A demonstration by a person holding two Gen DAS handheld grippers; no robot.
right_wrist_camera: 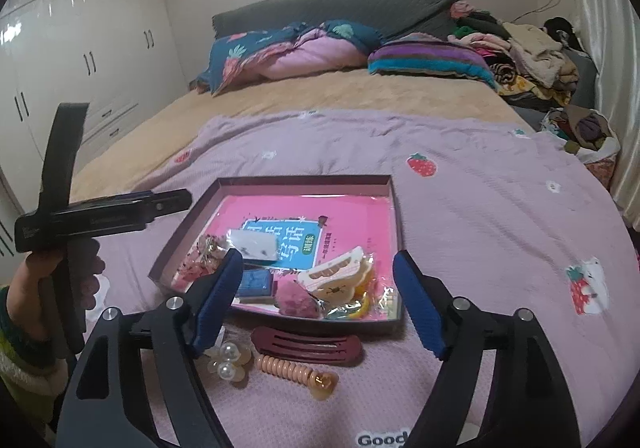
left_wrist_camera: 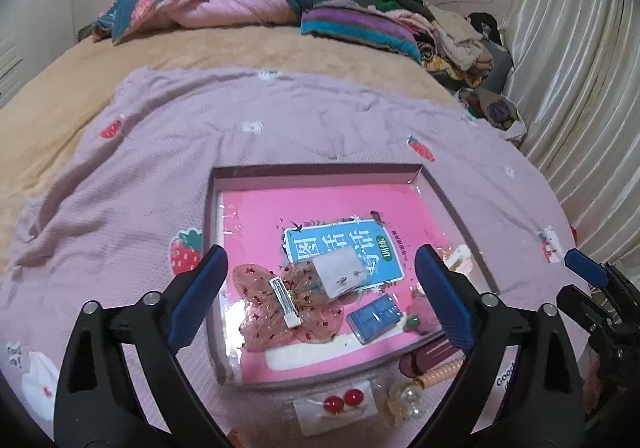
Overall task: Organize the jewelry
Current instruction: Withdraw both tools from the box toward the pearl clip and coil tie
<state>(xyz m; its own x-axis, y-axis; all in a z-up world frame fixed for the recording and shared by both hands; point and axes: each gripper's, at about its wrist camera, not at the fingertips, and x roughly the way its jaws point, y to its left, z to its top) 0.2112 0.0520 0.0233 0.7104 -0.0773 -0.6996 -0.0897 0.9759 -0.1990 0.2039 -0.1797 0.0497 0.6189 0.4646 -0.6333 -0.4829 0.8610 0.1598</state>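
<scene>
Pink lining shows through the shallow tray (left_wrist_camera: pixel 216 208) that sits on the lilac strawberry-print blanket (left_wrist_camera: pixel 160 152) spread over the bed. From my left wrist view, the left gripper (left_wrist_camera: pixel 320 300) hangs above the tray's near half with its blue fingers (left_wrist_camera: pixel 200 296) wide apart and nothing between them. Below the gap I note a sheer pink bow clip (left_wrist_camera: pixel 280 308), a small white card (left_wrist_camera: pixel 340 272), a little blue box (left_wrist_camera: pixel 374 318) and a fuzzy pink pompom (left_wrist_camera: pixel 422 314), all inside the tray. Outside its near wall lie a card with red ball earrings (left_wrist_camera: pixel 340 398), a pearl clip (left_wrist_camera: pixel 406 400), a coiled hair tie (left_wrist_camera: pixel 440 372) and a dark red barrette (left_wrist_camera: pixel 416 360). The right gripper (left_wrist_camera: pixel 592 280) shows at the right edge.

From my right wrist view, the right gripper (right_wrist_camera: pixel 320 304) has its fingers (right_wrist_camera: pixel 418 312) spread, empty, over the tray's near edge (right_wrist_camera: pixel 320 318). A cream claw clip (right_wrist_camera: pixel 340 274) rests in the tray beside the pompom (right_wrist_camera: pixel 296 298). The barrette (right_wrist_camera: pixel 308 344), hair tie (right_wrist_camera: pixel 292 370) and pearl clip (right_wrist_camera: pixel 228 362) lie on the blanket just in front of the tray. A hand (right_wrist_camera: pixel 52 280) grips the left tool's handle at the left.
</scene>
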